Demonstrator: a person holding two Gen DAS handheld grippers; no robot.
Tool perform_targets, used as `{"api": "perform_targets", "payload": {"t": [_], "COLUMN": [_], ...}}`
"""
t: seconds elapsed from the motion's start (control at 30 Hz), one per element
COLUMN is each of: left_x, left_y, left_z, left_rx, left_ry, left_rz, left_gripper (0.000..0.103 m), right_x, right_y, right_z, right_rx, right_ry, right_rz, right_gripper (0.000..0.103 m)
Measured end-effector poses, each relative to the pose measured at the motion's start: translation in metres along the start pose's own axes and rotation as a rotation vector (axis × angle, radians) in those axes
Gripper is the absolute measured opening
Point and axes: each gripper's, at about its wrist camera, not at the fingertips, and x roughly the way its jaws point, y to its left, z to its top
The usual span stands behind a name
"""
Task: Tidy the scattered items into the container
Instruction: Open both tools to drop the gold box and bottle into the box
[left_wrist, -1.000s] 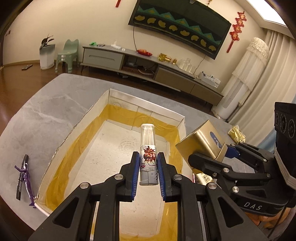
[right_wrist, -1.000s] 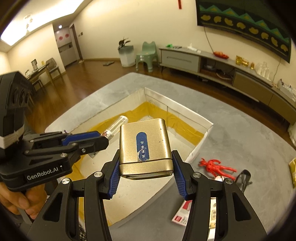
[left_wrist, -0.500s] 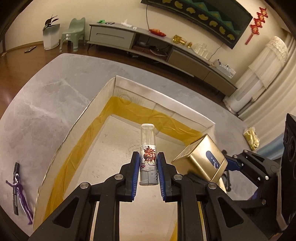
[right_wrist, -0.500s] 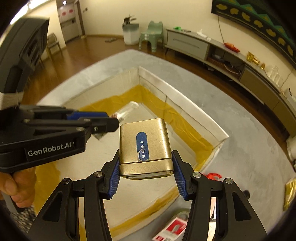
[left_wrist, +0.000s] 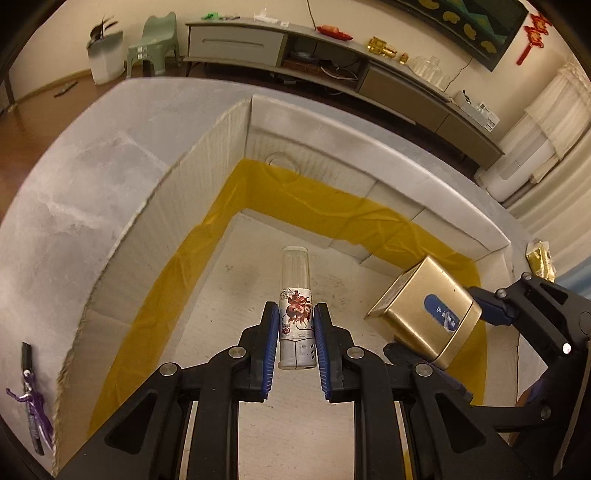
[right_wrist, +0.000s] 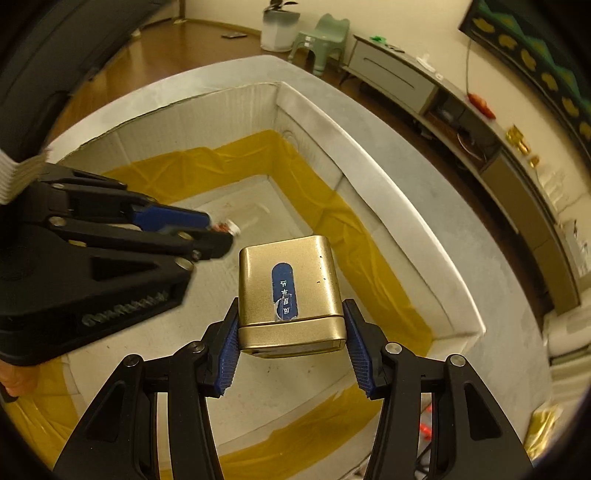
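Left gripper (left_wrist: 295, 334): clenched on a small clear-capped bottle (left_wrist: 295, 306) with a red printed label, held at the lower centre of the left wrist view, over the floor of the container (left_wrist: 236, 122).

Right gripper (right_wrist: 291, 332): clenched on a gold tin (right_wrist: 290, 291) with a blue label, at the centre of the right wrist view; in the left wrist view it sits at the right, tilted on 1 corner.

Container: an open white cardboard box with yellow tape along its inner walls, filling the middle of both views; no items can be seen lying on its floor.

Risk, collision: the 2 grippers are close together above the box, so a sideways move by either could knock the tin against the bottle.

Risk, drop height: neither item appears to touch the floor; letting go from here could let the bottle roll or the tin tumble and dent.

Risk, slip: the bottle is round and smooth and gripped near its base, so it may pivot between the pads.

Left over: a purple figure (left_wrist: 33, 402) lies outside the box at the lower left of the left wrist view, and a red toy (right_wrist: 424, 424) at the lower right of the right wrist view; both are easy to overlook.
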Motion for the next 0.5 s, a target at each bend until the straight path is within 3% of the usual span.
{"api": "perform_targets", "payload": {"t": [0.23,0.4,0.5], "left_x": [0.004,0.011,0.016], "left_y": [0.013,0.027,0.030], "left_z": [0.012,0.020,0.023], "left_rx": [0.044,0.040,0.039], "left_ry": [0.031,0.045,0.082], "left_rz": [0.008,-0.004,-0.029], "left_gripper": [0.021,0.021,0.027], "right_x": [0.001,0.009,0.008], "right_y": [0.000,-0.007,-0.016], "right_z": [0.015,0.022,0.022], "right_rx": [-0.056,-0.013,0.042], "right_ry": [0.029,0.053,0.064], "right_rz": [-0.012,-0.015,-0.010], "right_gripper": [0.055,0.055,0.055]}}
